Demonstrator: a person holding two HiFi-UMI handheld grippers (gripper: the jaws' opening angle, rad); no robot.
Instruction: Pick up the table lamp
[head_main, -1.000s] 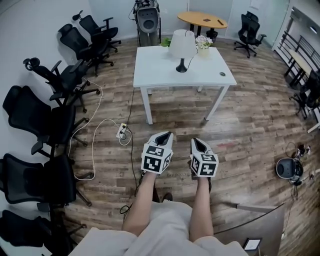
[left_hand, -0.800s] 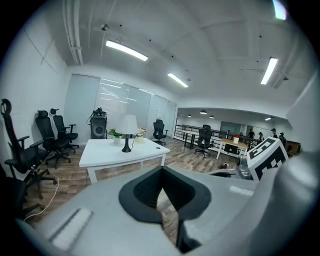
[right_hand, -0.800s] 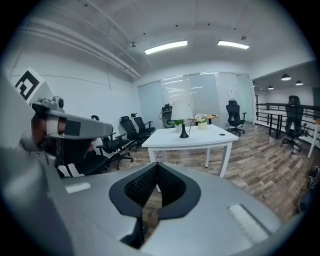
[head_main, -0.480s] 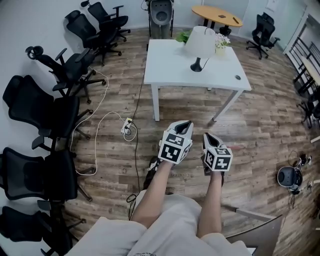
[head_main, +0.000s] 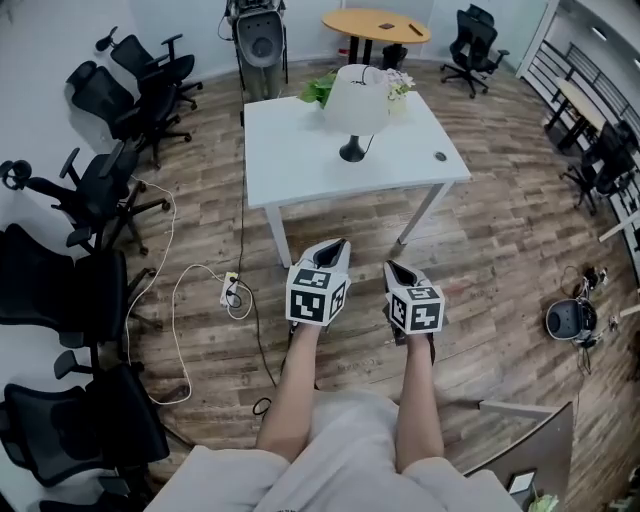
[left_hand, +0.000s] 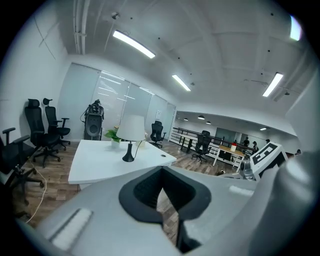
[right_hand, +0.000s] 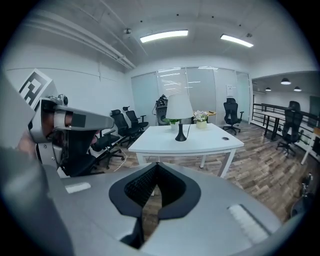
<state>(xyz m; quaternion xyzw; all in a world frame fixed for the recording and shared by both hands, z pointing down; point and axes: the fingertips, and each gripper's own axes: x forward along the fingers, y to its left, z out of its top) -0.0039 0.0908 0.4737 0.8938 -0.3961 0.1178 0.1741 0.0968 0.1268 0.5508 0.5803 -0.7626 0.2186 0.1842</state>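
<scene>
The table lamp (head_main: 352, 100), with a white shade and a black base, stands on the far part of the white table (head_main: 300, 175). It also shows in the left gripper view as the lamp (left_hand: 130, 131) and in the right gripper view as the lamp (right_hand: 179, 107), well ahead of both. My left gripper (head_main: 333, 247) and right gripper (head_main: 394, 268) are held side by side over the wooden floor, short of the table's near edge. The left gripper (left_hand: 161, 192) is shut with nothing in it. The right gripper (right_hand: 156, 187) is shut and holds nothing either.
Several black office chairs (head_main: 100, 190) line the left wall. A power strip with a white cable (head_main: 232, 290) lies on the floor left of the grippers. A flower pot (head_main: 400, 85) stands behind the lamp, and a small dark disc (head_main: 439, 156) lies at the table's right. A round device (head_main: 568, 320) sits on the floor at right.
Both grippers have travelled across the floor toward the table, still side by side. The table and lamp now look larger and nearer. Both jaws stayed shut.
</scene>
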